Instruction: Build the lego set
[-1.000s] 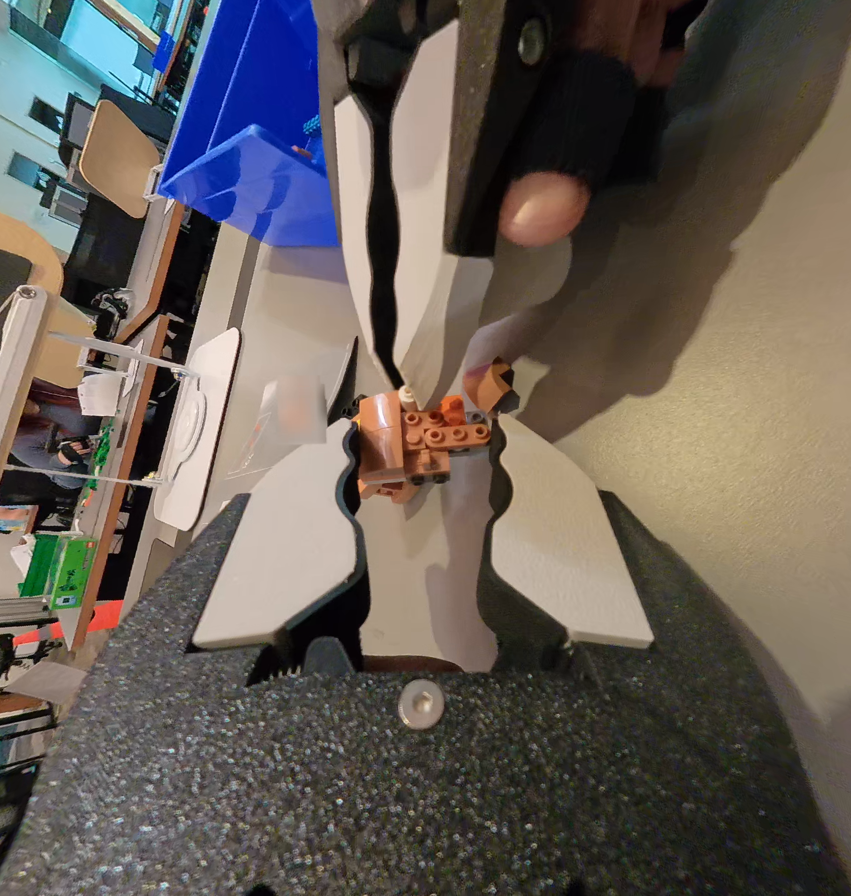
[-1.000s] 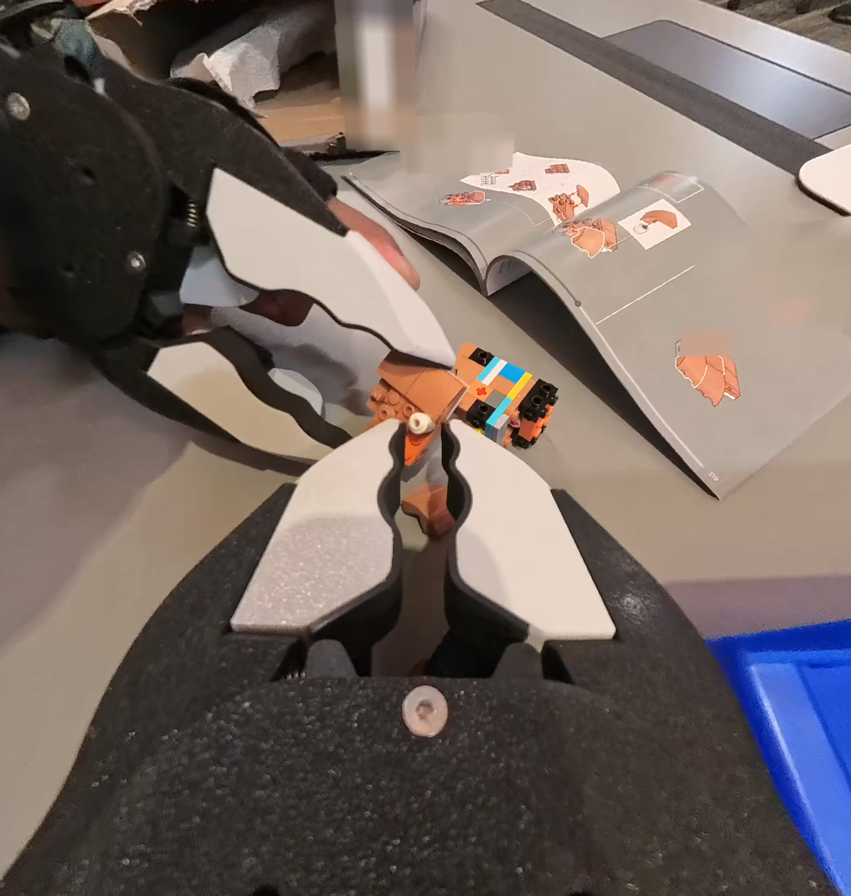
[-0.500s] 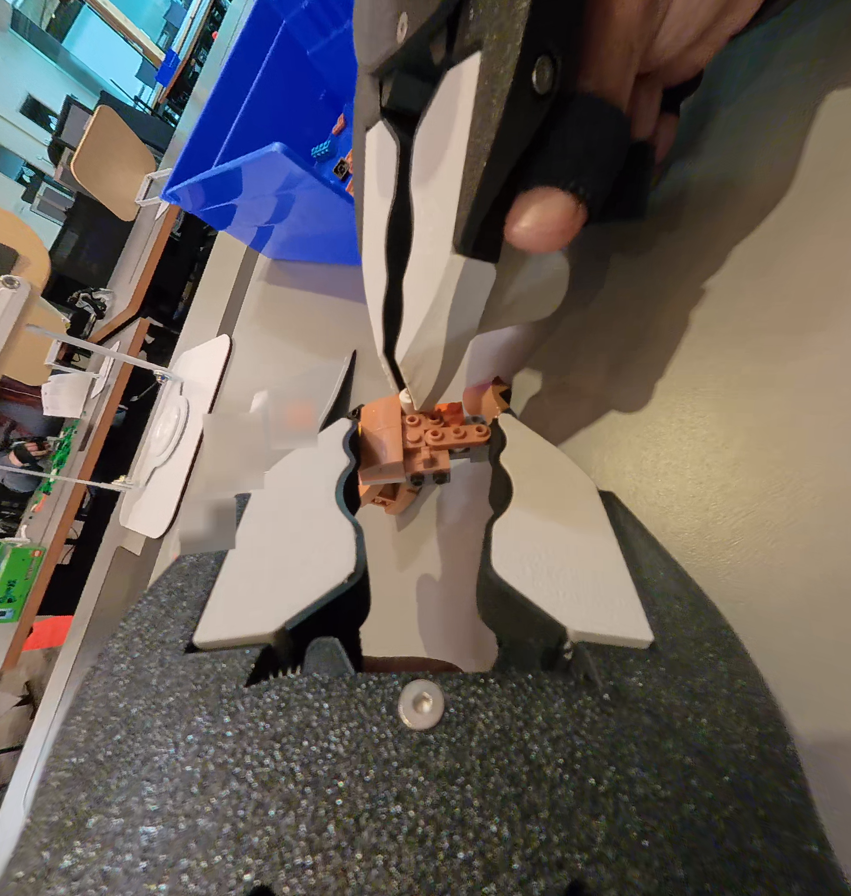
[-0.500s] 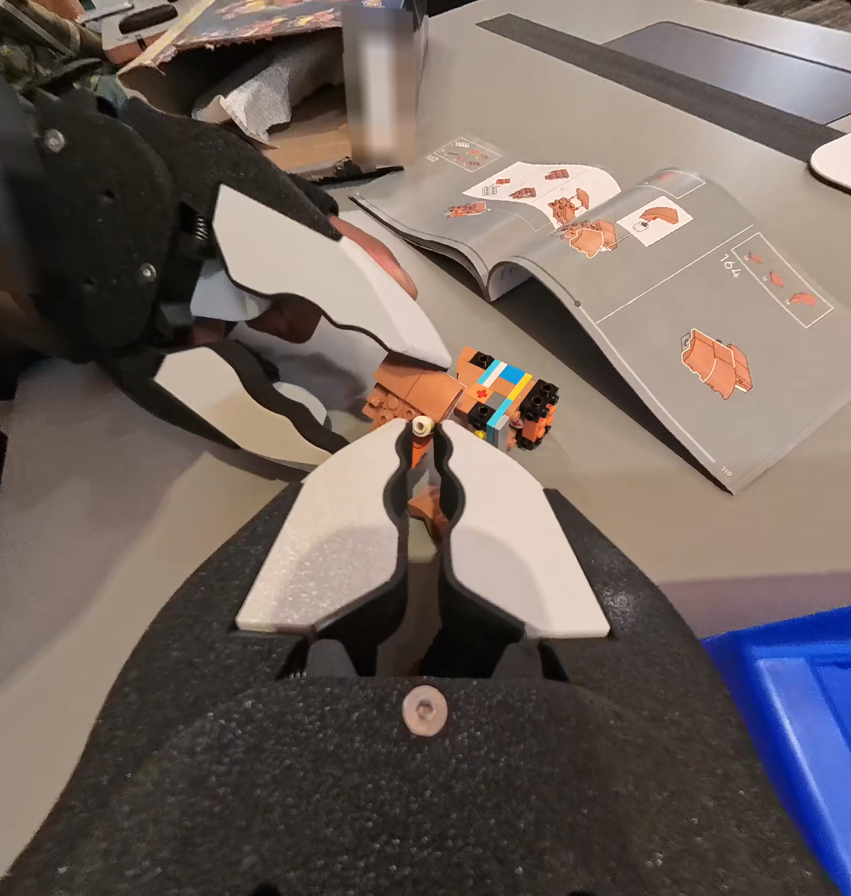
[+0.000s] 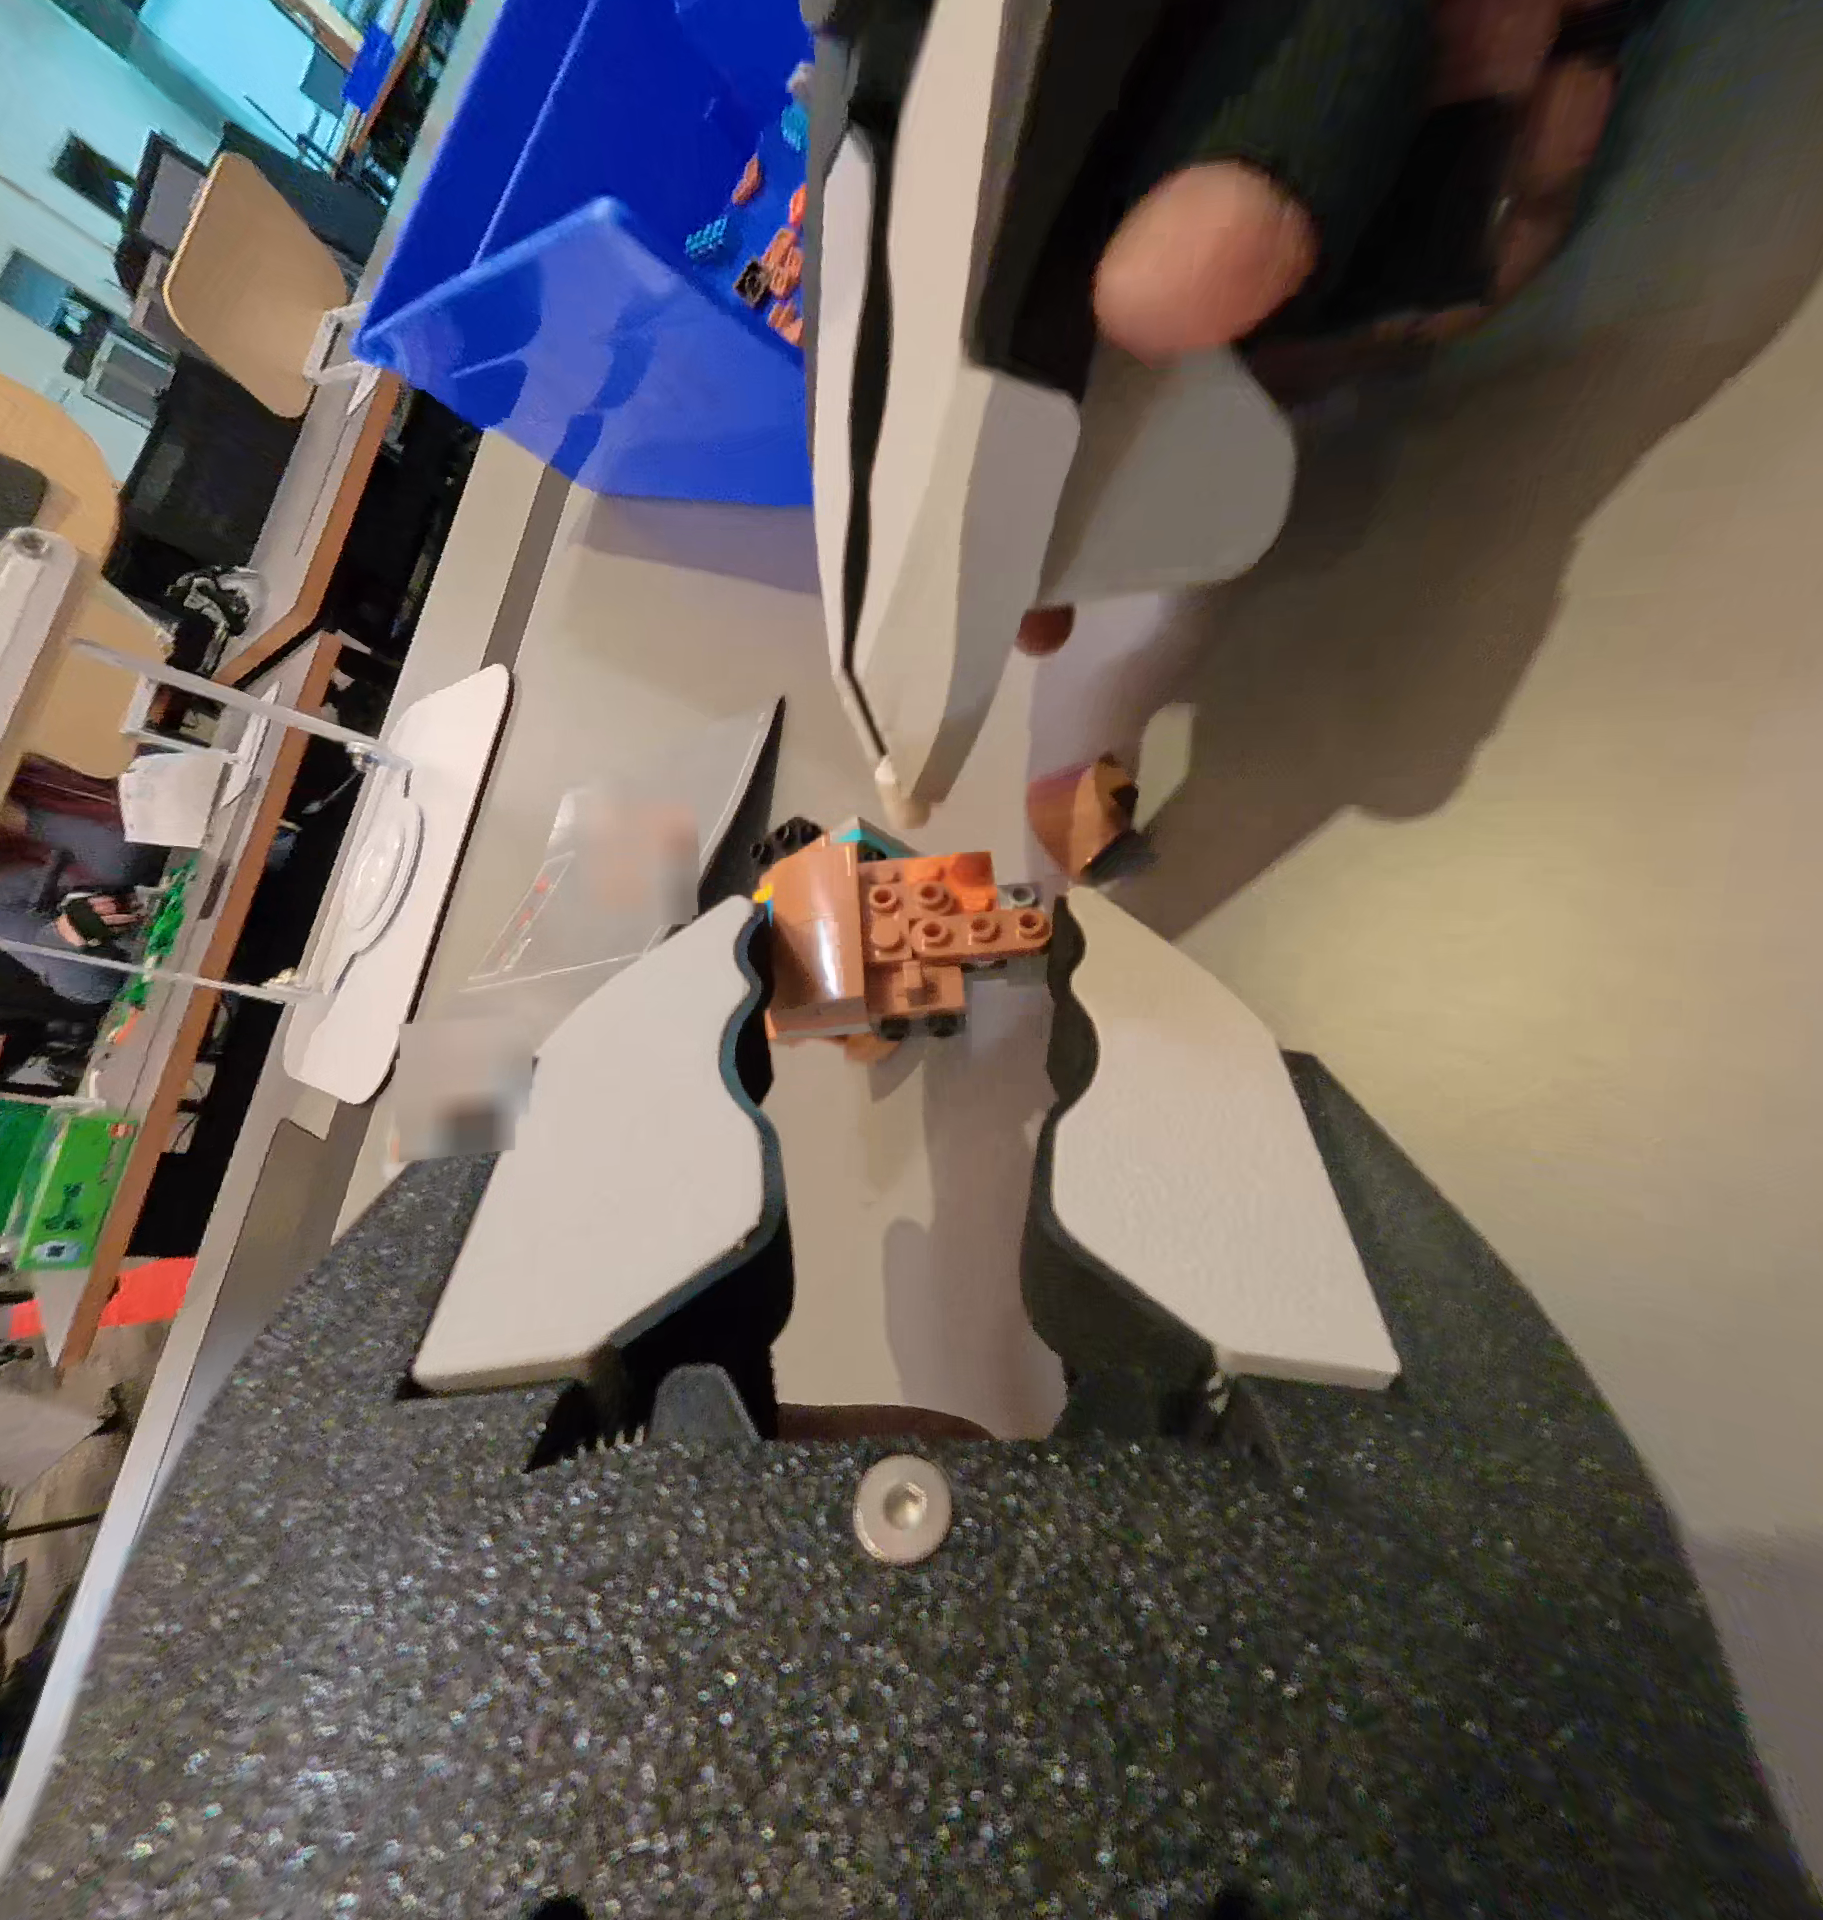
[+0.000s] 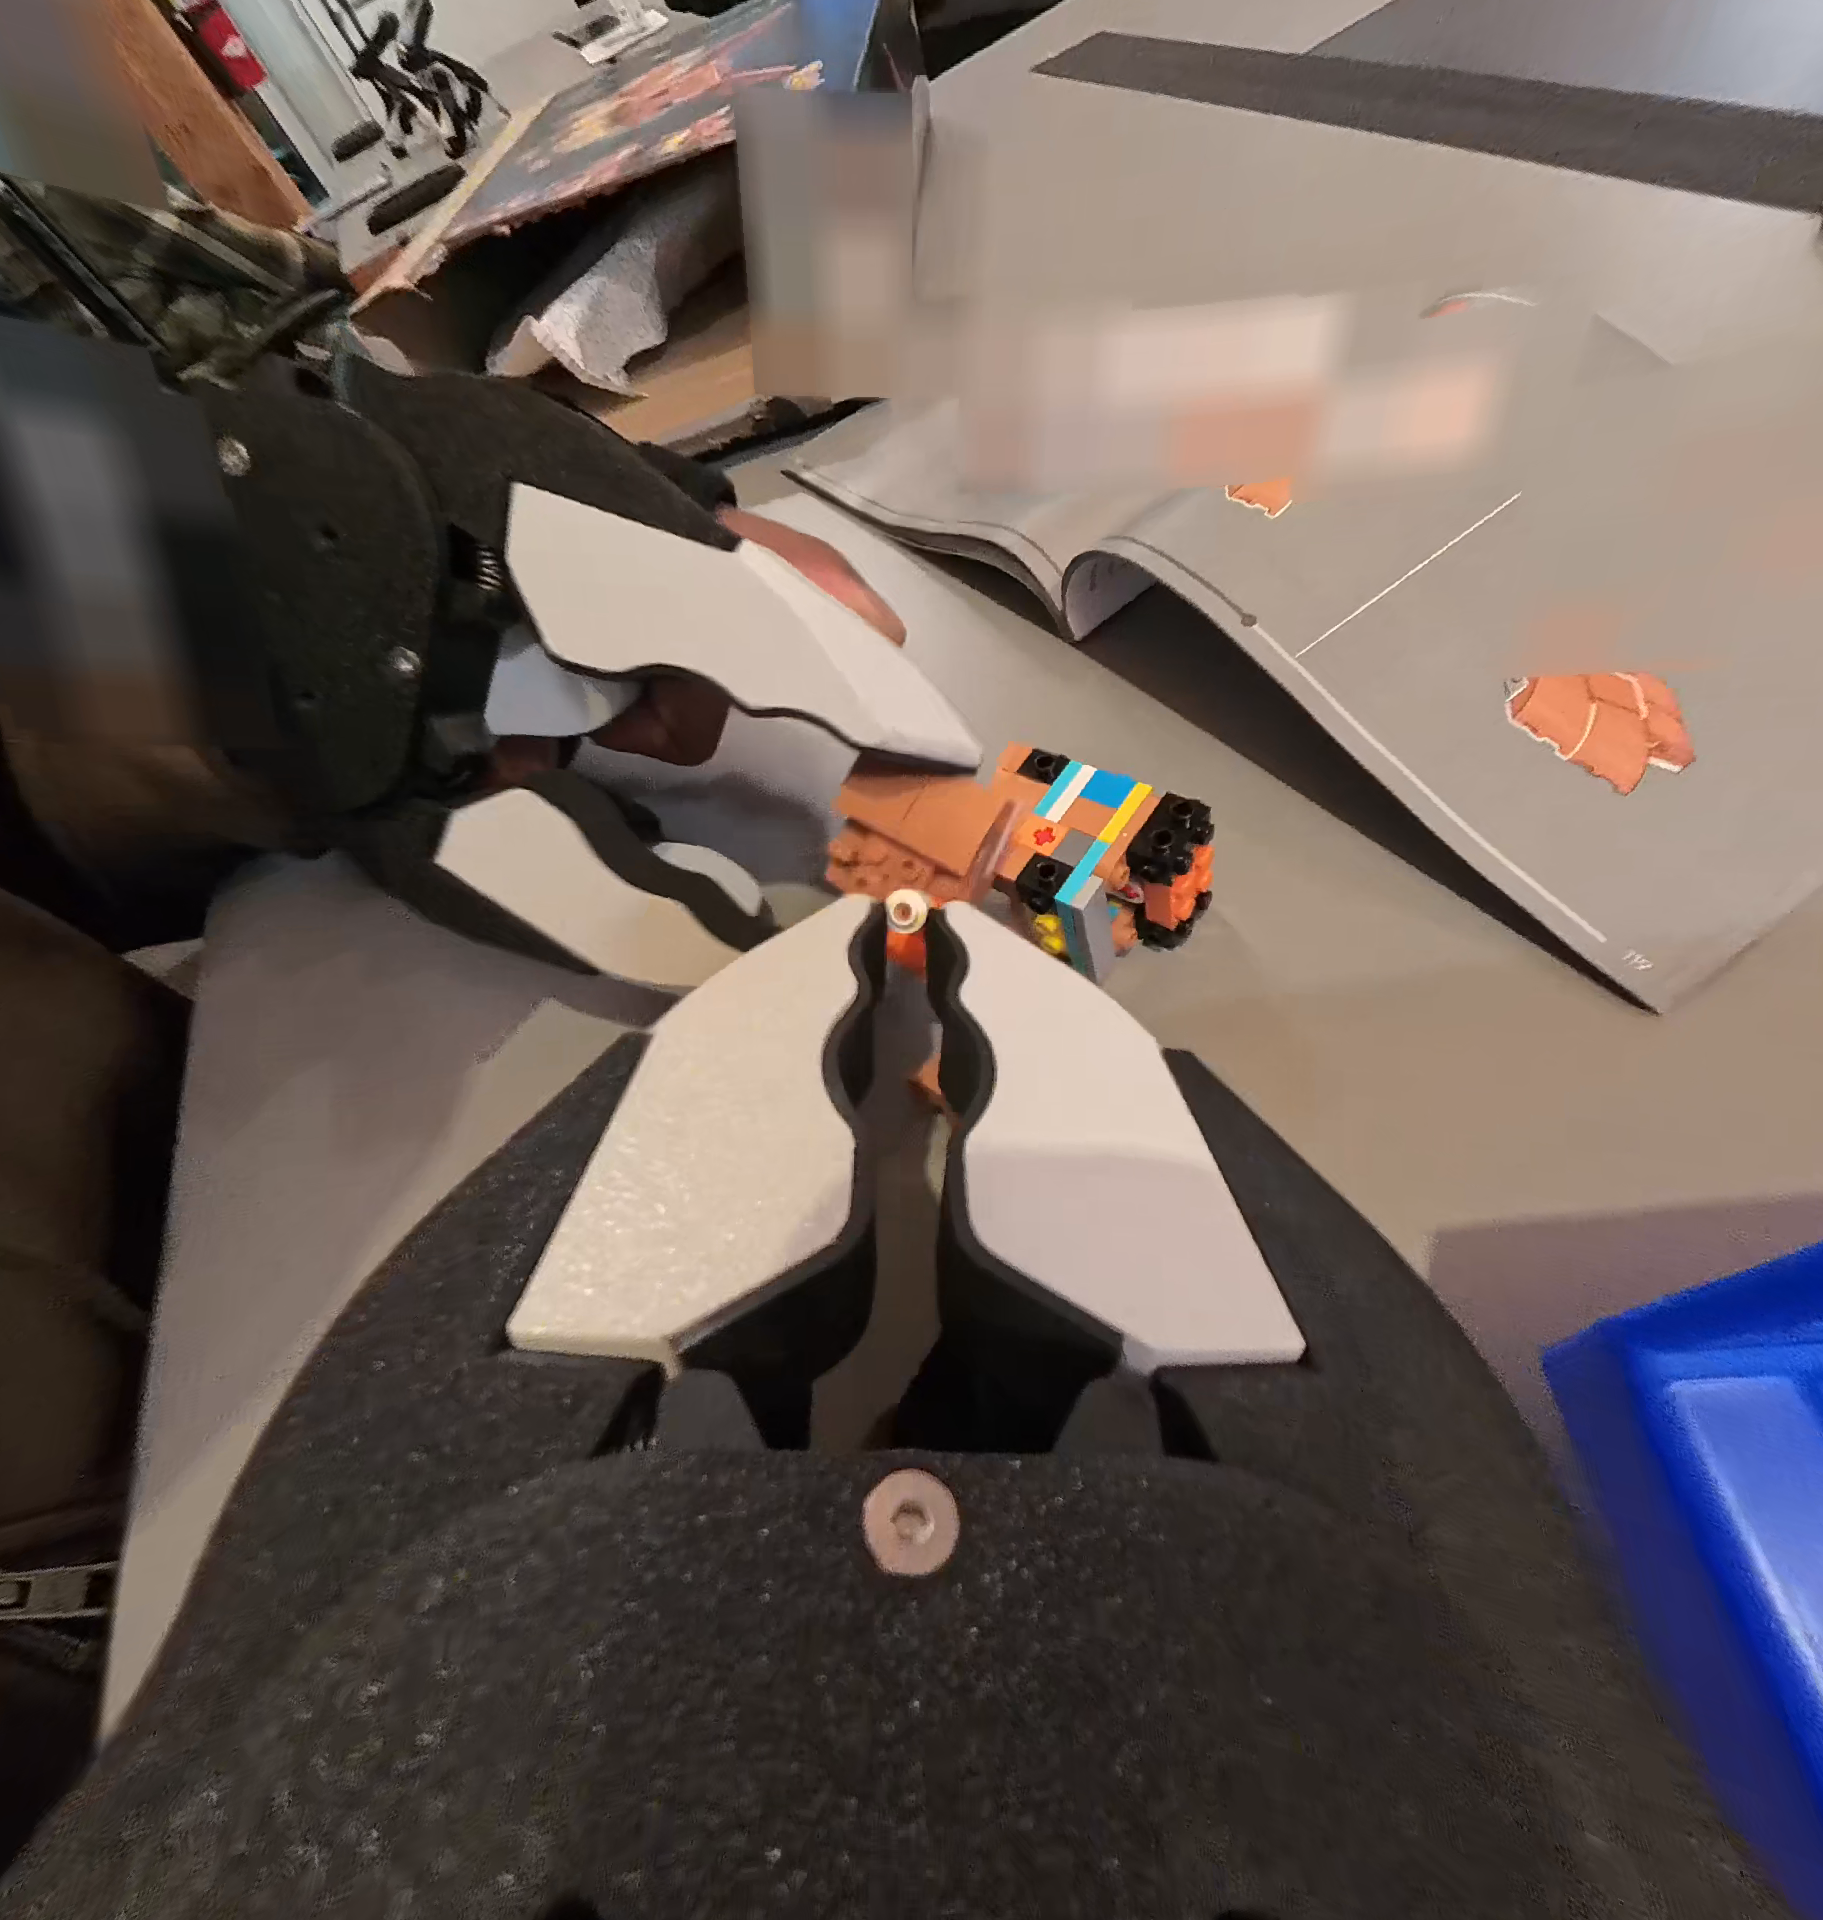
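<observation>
Half the lego model (image 6: 1032,842) hidden, right gripper (image 6: 905,914) fingers blurred.

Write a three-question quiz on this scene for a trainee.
1. Pick one: what does the right gripper pinch at its tips?
A) a white piece
B) a wheel
C) a green plate
2. True or false: the left gripper is open, with the model between its fingers.
3. Fill in: the bin holding loose bricks is coloured ____.

Key: 1 A; 2 true; 3 blue.
</observation>
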`<state>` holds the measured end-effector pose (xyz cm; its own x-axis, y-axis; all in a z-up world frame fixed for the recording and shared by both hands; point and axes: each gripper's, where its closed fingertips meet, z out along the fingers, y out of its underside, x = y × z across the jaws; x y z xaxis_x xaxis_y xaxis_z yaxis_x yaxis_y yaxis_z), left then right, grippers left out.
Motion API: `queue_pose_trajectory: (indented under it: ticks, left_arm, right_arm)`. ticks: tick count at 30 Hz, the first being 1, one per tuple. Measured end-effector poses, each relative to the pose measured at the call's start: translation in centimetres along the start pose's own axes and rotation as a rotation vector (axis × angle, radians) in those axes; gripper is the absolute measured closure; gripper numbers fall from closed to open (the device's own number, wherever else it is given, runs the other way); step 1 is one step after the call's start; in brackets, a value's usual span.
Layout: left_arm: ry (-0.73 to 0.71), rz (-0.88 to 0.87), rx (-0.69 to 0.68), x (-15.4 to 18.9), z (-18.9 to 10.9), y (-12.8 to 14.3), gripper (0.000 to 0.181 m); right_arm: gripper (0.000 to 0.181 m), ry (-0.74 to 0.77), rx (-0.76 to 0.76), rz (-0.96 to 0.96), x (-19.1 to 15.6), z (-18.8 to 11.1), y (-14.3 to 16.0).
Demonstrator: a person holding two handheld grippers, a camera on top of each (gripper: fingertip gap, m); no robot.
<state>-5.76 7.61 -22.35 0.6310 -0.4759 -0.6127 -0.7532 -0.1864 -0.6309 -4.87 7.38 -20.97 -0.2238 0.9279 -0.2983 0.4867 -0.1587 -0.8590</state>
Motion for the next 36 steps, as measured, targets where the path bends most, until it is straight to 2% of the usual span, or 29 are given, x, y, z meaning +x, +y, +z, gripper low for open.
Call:
queue_pose_trajectory:
  ticks: [3,8,16,24,30,36]
  left_arm:
    - [0.018,-0.063,0.046,-0.2,-0.2,-0.4,0.130]
    - [0.045,-0.092,0.059,-0.2,-0.4,-0.5,0.130]
    - [0.243,-0.203,0.099,1.5,-0.9,-0.7,0.130]
    - [0.400,-0.365,0.040,3.1,-0.6,0.4,0.130]
    - [0.431,-0.435,0.011,3.2,-0.5,0.8,0.130]
    - [0.441,-0.424,-0.009,3.6,-0.5,1.0,0.130]
  right_arm:
    - [0.174,-0.004,-0.009,0.009,0.1,0.0,0.2]
    - [0.174,0.056,-0.051,-0.132,0.6,-0.5,0.6]
    - [0.173,0.050,-0.213,-0.265,1.8,-1.6,2.6]
    - [0.171,0.048,-0.336,-0.360,2.3,-1.5,5.0]
    - [0.156,0.014,-0.322,-0.400,2.0,-1.5,4.8]
    - [0.155,-0.049,-0.254,-0.493,0.9,-0.9,3.6]
